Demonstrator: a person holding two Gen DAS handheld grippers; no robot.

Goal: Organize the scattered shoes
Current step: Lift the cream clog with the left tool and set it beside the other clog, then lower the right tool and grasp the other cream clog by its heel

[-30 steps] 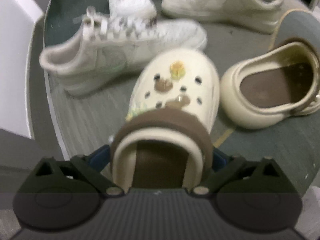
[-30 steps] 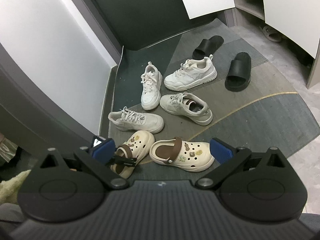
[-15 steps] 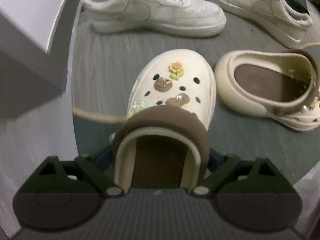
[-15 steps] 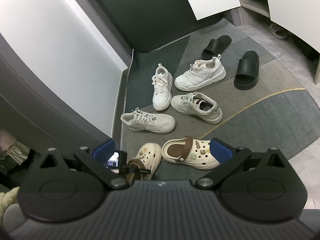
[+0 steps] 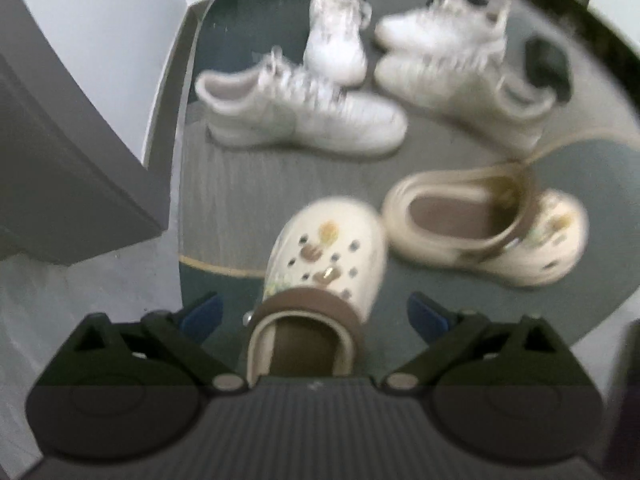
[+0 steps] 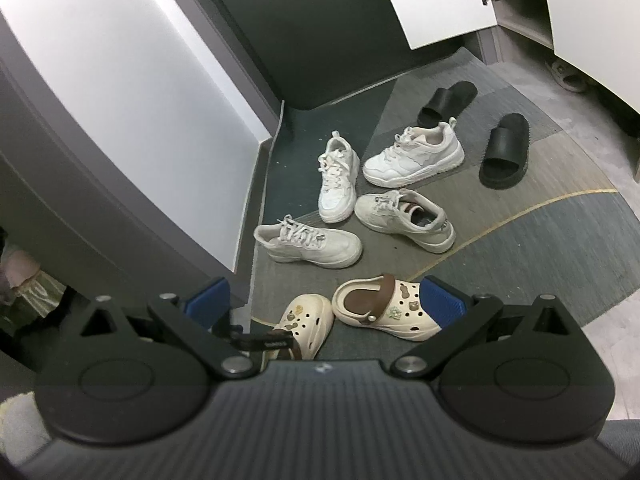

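Observation:
A cream clog with a brown strap lies on the mat near its front left edge, its heel between the spread fingers of my left gripper, which is open and not touching it. Its mate lies just right, toe pointing right. The right wrist view shows both clogs, the left one and the right one. My right gripper is open and empty, held high above the floor. Several white sneakers and two black slides lie scattered farther back.
A grey and green floor mat holds the shoes. A white wall panel runs along the left. An open cabinet with white doors stands at the back right, a sandal beneath it.
My left gripper has opened and let go of the cream clog, then pulled back and up. The clog now rests on the mat. My right gripper drifted slightly, still open.

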